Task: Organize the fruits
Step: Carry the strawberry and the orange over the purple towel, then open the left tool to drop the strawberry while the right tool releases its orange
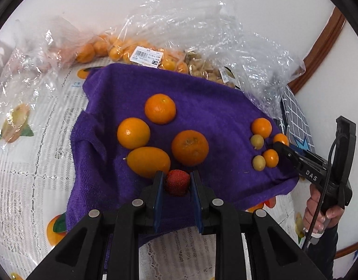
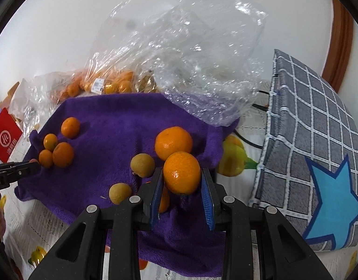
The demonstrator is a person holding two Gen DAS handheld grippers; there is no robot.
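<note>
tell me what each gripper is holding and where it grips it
Left gripper: red strawberry, clamped across its sides. Right gripper: small orange, clamped across its sides.

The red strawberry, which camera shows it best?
The left wrist view. There the strawberry sits front and centre, clamped between the left gripper pads over the purple towel. In the right wrist view the left gripper pokes in at the left edge, and the berry is all but hidden at its tip.
</note>
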